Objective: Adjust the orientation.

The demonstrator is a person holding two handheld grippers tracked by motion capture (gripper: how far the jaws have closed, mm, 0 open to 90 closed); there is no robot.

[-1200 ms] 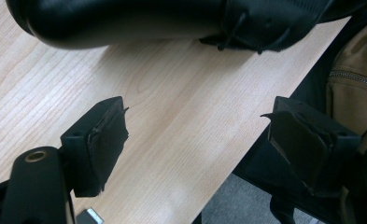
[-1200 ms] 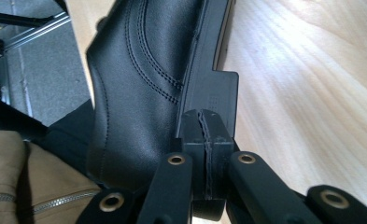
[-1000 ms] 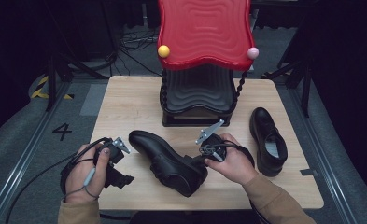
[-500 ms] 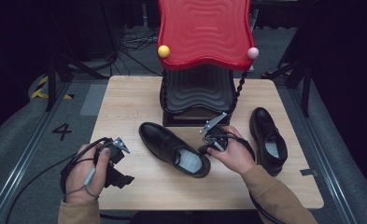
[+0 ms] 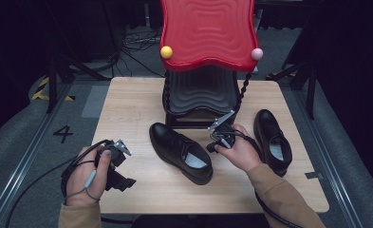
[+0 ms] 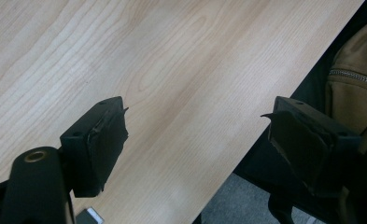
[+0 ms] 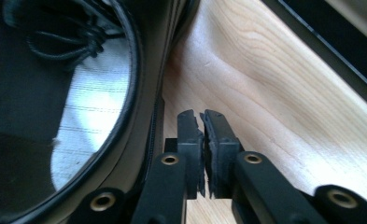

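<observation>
One black lace-up shoe (image 5: 180, 152) stands upright in the middle of the wooden table (image 5: 127, 109). Its opening and pale insole (image 7: 78, 93) show in the right gripper view. My right gripper (image 5: 211, 145) sits just right of the shoe's heel end. Its jaws (image 7: 201, 116) have just been opening by a sliver and stand almost together over bare wood, with nothing between them. A second black shoe (image 5: 272, 140) rests to the right of that hand. At the table's front left edge my left gripper (image 5: 123, 170) is open (image 6: 197, 126) and empty.
A red wavy-topped stand (image 5: 207, 33) on a black ribbed base (image 5: 200, 92) rises at the back middle of the table, close behind the shoes. A yellow ball (image 5: 166, 52) and a pink ball (image 5: 256, 53) hang at its corners. Dark floor and cables surround the table.
A second ago the middle shoe was tipped on its side at my right gripper. It now stands upright, a little farther back, with the right gripper beside it. The left hand stayed put.
</observation>
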